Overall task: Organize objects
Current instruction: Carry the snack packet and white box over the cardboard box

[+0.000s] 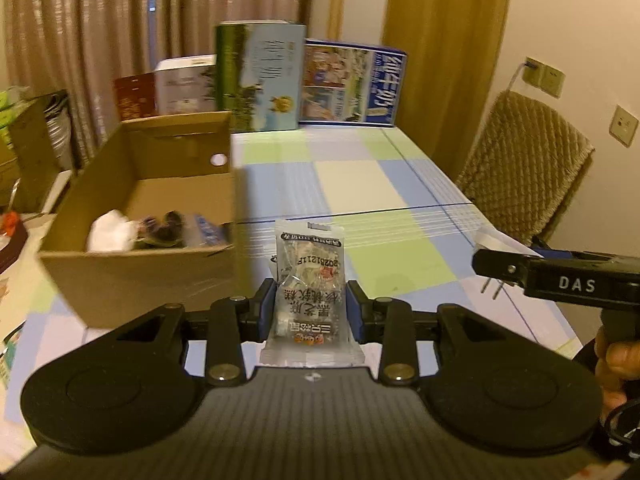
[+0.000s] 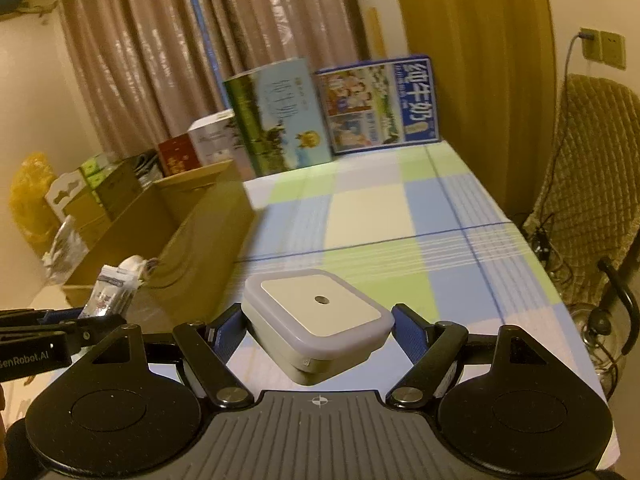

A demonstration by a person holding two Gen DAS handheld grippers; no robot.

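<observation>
My left gripper (image 1: 310,296) is shut on a clear snack packet (image 1: 310,280) with printed text, held upright above the checked tablecloth (image 1: 360,184). An open cardboard box (image 1: 140,264) stands just left of it, holding a white wad and a few dark items. In the right wrist view my right gripper (image 2: 318,334) is shut on a white square plug-in night light (image 2: 320,308), lifted off the table. Its metal prongs (image 1: 490,290) show in the left wrist view. The left gripper with the snack packet (image 2: 110,292) appears at the left, beside the cardboard box (image 2: 192,248).
Tall milk cartons (image 1: 260,76) (image 2: 376,104) and smaller boxes line the table's far edge. A chair with a quilted cover (image 1: 524,168) stands at the right edge. More boxes and bags (image 2: 80,200) crowd the left. A hand (image 1: 616,364) holds the right tool.
</observation>
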